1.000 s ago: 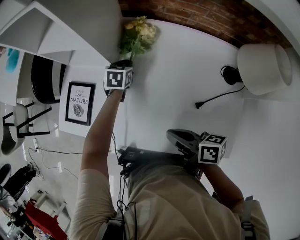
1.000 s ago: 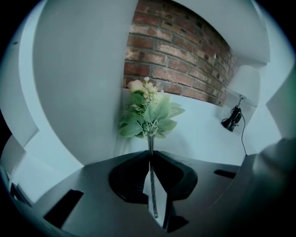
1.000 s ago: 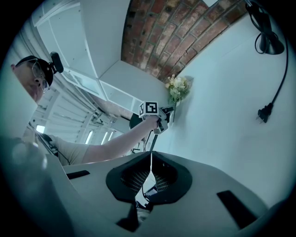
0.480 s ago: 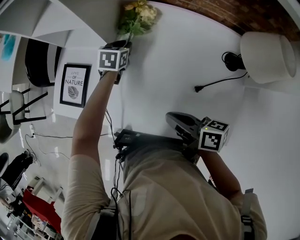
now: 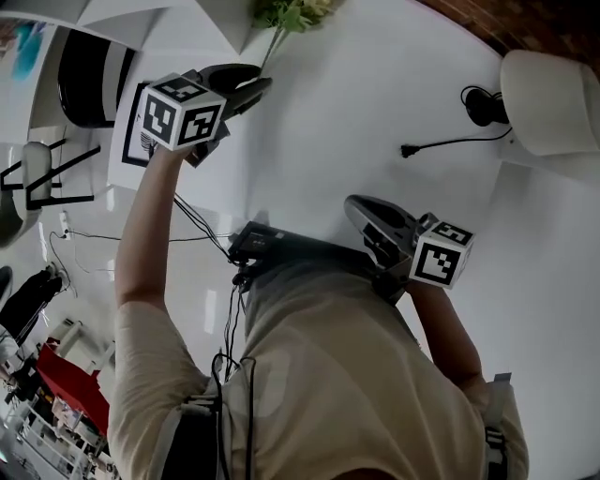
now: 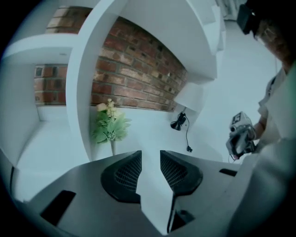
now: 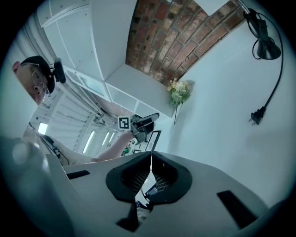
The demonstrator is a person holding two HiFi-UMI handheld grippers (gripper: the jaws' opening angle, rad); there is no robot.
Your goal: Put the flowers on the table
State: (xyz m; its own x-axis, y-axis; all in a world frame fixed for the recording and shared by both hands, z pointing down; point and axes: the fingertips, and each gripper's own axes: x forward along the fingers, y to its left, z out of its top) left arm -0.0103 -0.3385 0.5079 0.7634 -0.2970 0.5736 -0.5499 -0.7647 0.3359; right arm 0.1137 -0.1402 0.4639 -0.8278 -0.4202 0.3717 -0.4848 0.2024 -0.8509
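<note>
The flowers (image 5: 291, 11), a small bunch of pale yellow blooms with green leaves on a thin stem, rest on the white table (image 5: 356, 103) beside a white shelf panel. They also show in the left gripper view, flowers (image 6: 109, 125), and in the right gripper view, flowers (image 7: 179, 92). My left gripper (image 5: 255, 84) hangs a short way back from the stem; its jaws have just been opening and nothing is between them, as the left gripper (image 6: 150, 155) view confirms. My right gripper (image 5: 354, 206) stays near my body, shut and empty, seen also as right gripper (image 7: 151, 157).
A lamp with a white shade (image 5: 548, 89) stands at the back right, its black cord and plug (image 5: 408, 150) lying on the table. A framed print (image 5: 133, 141) sits at the left behind my left gripper's cube. A brick wall (image 6: 134, 78) backs the table.
My left gripper has let go of the flower stem, opened, and pulled back and up from the flowers, which stay on the table. The right gripper has kept still.
</note>
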